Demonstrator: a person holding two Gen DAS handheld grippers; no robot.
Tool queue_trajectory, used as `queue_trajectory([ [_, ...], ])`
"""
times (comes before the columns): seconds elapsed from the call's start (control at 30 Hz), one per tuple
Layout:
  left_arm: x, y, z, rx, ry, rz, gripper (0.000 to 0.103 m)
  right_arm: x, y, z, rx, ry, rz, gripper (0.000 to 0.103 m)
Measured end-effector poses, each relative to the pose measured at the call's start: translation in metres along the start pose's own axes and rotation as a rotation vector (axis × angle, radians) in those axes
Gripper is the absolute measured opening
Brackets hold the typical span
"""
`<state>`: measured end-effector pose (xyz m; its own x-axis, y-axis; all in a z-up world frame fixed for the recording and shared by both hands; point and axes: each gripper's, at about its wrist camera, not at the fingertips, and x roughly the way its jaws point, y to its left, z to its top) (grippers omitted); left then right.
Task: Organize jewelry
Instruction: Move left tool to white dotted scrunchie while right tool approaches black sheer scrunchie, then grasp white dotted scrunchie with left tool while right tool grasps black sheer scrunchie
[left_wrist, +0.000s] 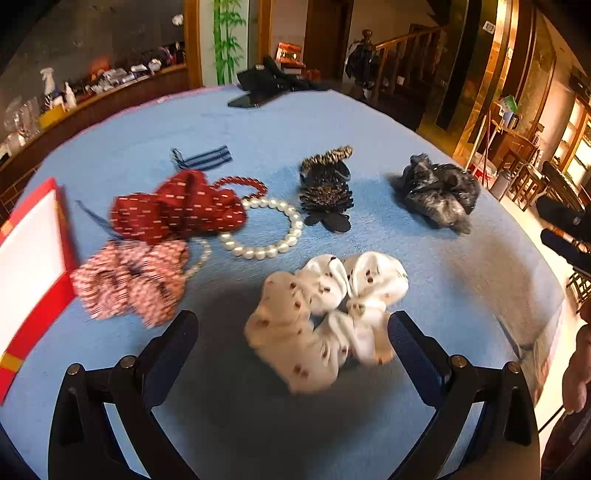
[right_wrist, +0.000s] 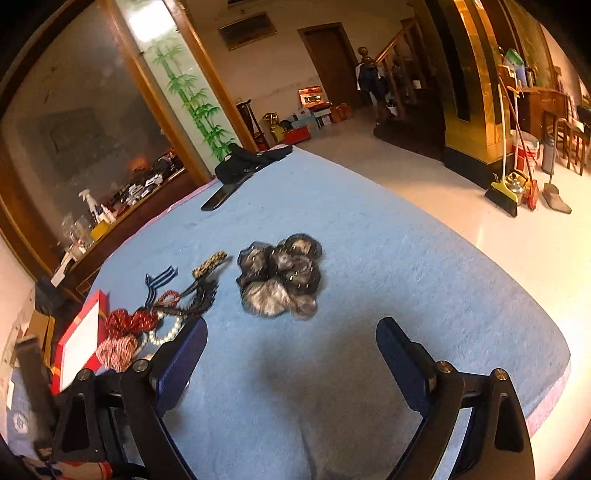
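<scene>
Cream scrunchie is lying between the wide-spread left tool; right tool is gaping wide near the grey scrunchie.

A blue cloth covers the table filling the lower frame. In the upper left, a wood-framed glass partition stands beside a frosted panel painted with green bamboo. A brown door sits at top centre, a wooden staircase to its right. The glossy pale floor glows warm on the right, near a yellow broom.
</scene>
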<state>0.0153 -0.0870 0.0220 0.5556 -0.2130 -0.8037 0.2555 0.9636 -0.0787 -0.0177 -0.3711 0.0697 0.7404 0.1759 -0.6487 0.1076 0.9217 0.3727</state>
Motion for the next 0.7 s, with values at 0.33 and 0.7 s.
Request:
queue_trajectory([
  [0.33,0.023,-0.003,0.007,-0.009,-0.003,-0.073,0.042,0.068,0.01,0.043,0.015,0.058,-0.077,0.096],
  [0.7,0.006,0.004,0.005,-0.029,-0.073,-0.109,0.023,0.111,0.012,0.033,0.003,0.13,-0.036,0.013],
])
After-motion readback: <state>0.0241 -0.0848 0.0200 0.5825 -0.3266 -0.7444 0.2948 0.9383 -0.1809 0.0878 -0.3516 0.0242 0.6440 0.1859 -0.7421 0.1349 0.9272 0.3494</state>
